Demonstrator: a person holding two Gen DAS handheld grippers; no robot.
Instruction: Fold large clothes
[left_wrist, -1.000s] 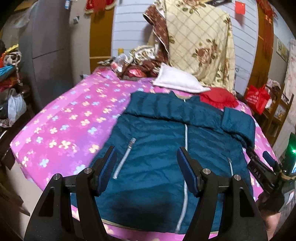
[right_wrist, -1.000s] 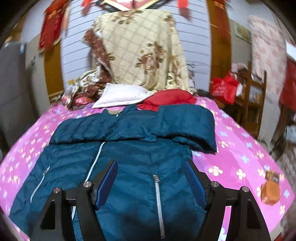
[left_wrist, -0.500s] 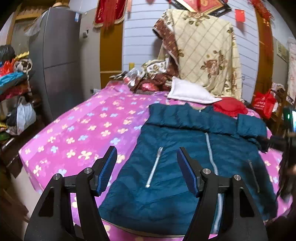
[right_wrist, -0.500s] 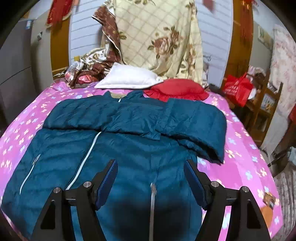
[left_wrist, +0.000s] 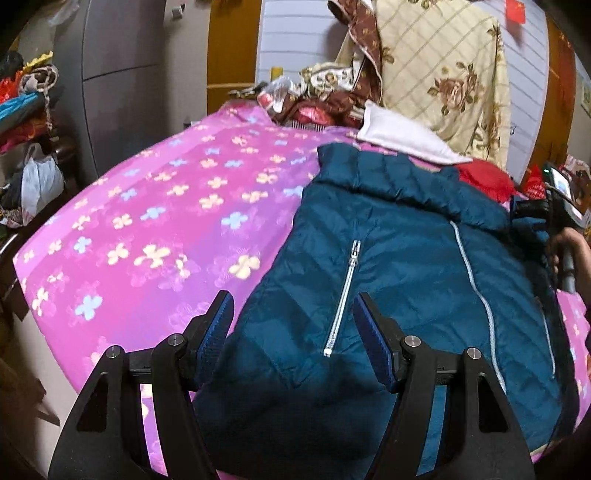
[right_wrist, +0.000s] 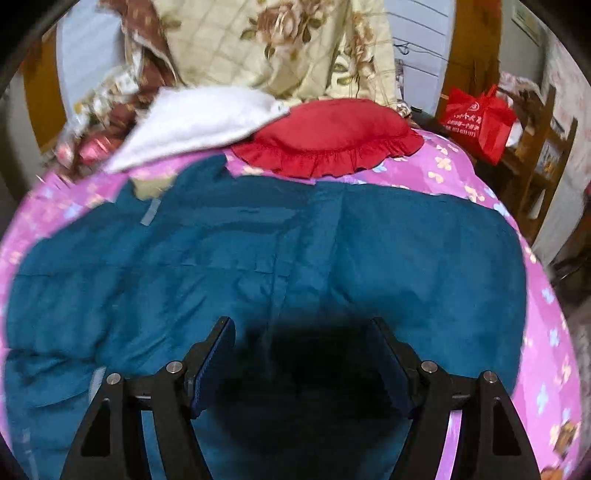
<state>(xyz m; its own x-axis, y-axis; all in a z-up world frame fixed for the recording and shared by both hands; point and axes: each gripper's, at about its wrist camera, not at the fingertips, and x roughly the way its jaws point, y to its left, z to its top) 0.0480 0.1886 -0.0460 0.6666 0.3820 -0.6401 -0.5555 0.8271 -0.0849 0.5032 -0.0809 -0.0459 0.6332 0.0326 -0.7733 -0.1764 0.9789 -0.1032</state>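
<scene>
A teal quilted jacket lies flat, front up, on a pink flowered bed cover, its sleeves folded across the chest. My left gripper hangs open over the jacket's lower left part, near a silver pocket zip, with nothing between its fingers. In the right wrist view the jacket fills the frame. My right gripper stands open close above the folded sleeves, casting a dark shadow, and holds nothing. At the right edge of the left wrist view a hand holds the other gripper's handle.
A white pillow and a red frilled cushion lie just beyond the collar. A beige floral quilt hangs behind them. A grey cabinet and piled clutter stand left of the bed; a red bag and wooden shelf stand right.
Both grippers came down closer to the jacket. The left one shifted toward the jacket's left side; the right one swept forward up to the folded sleeves. Neither pair of jaws changed.
</scene>
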